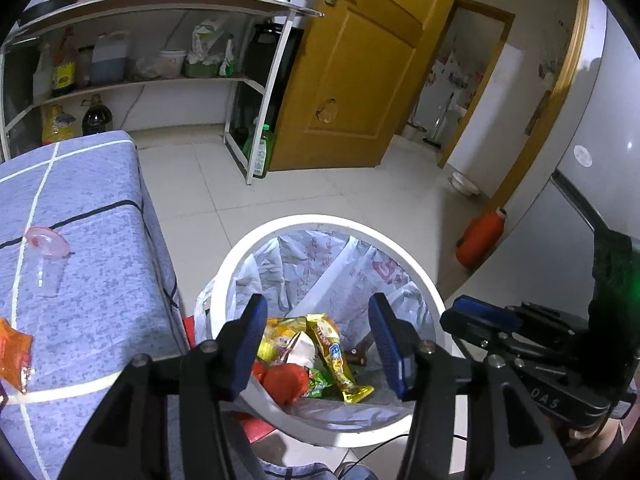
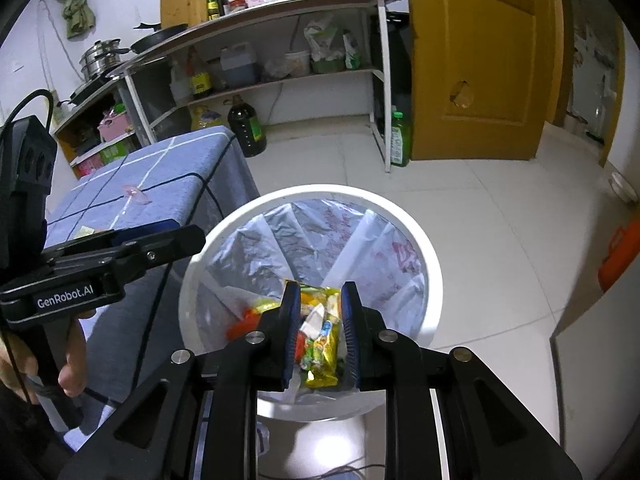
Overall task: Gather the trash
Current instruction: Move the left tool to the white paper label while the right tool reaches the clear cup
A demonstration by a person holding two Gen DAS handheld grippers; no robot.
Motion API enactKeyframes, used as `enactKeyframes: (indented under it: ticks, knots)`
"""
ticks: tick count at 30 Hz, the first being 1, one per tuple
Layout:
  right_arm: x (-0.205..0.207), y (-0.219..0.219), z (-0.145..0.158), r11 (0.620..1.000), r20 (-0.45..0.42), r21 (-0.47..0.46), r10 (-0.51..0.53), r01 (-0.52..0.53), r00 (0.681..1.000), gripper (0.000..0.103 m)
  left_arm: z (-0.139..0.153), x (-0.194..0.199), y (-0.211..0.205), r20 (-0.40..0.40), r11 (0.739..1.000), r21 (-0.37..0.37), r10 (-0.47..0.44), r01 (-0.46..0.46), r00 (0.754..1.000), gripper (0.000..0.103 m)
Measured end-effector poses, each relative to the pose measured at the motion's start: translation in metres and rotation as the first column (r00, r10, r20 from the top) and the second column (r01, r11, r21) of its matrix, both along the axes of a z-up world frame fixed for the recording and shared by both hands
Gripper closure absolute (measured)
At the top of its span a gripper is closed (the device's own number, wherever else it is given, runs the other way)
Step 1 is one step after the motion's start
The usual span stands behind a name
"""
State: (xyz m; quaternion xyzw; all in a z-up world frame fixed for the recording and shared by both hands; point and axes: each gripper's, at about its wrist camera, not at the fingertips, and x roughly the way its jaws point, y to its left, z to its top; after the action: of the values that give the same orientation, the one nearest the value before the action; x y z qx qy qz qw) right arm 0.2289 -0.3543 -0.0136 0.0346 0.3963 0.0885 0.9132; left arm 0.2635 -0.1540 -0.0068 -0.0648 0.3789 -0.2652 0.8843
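Note:
A white bin (image 1: 424, 280) with a plastic liner stands on the floor beside the blue-clothed table (image 1: 92, 208). Yellow, red and green wrappers (image 1: 320, 352) lie at its bottom. My left gripper (image 1: 316, 320) hangs open over the bin with nothing between its fingers. My right gripper (image 2: 320, 292) is also over the bin (image 2: 404, 216), its jaws a narrow gap apart; the wrappers (image 2: 320, 344) seen through the gap lie in the bin. On the table, a clear cup with a pink lid (image 1: 44, 256) lies next to an orange wrapper (image 1: 14, 354).
A kitchen shelf (image 1: 160, 80) with bottles stands behind the table. A yellow door (image 1: 360, 80) is beyond the bin. A green bottle (image 1: 262, 152), a white bowl (image 1: 464, 184) and an orange flask (image 1: 480, 240) stand on the tiled floor. A hand (image 2: 72, 364) grips the left tool.

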Motion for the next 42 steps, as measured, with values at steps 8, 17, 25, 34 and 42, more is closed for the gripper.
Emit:
enactKeyframes:
  ticks: [8, 17, 25, 34, 42]
  knots:
    - [-0.004, 0.018, 0.015, 0.998, 0.049, 0.036, 0.053, -0.055, 0.997, 0.081, 0.014, -0.015, 0.035, 0.04, 0.999, -0.028, 0.047, -0.046, 0.998, 0.048]
    - [-0.01, 0.058, 0.036, 0.989, 0.116, 0.075, 0.122, -0.131, 0.986, 0.081, 0.032, -0.038, 0.098, 0.107, 0.985, -0.031, 0.171, -0.168, 0.979, 0.048]
    - [-0.008, 0.115, 0.043, 0.966, 0.126, 0.066, 0.239, -0.248, 0.963, 0.081, 0.037, -0.055, 0.156, 0.152, 0.964, -0.011, 0.263, -0.264, 0.953, 0.048]
    - [0.012, 0.162, 0.039, 0.942, 0.092, 0.099, 0.311, -0.319, 0.946, 0.081, 0.022, -0.057, 0.224, 0.112, 0.922, 0.032, 0.381, -0.386, 0.918, 0.048]
    - [0.029, 0.192, 0.035, 0.936, 0.075, 0.097, 0.333, -0.34, 0.94, 0.071, -0.008, -0.042, 0.254, 0.054, 0.892, 0.099, 0.437, -0.44, 0.898, 0.047]
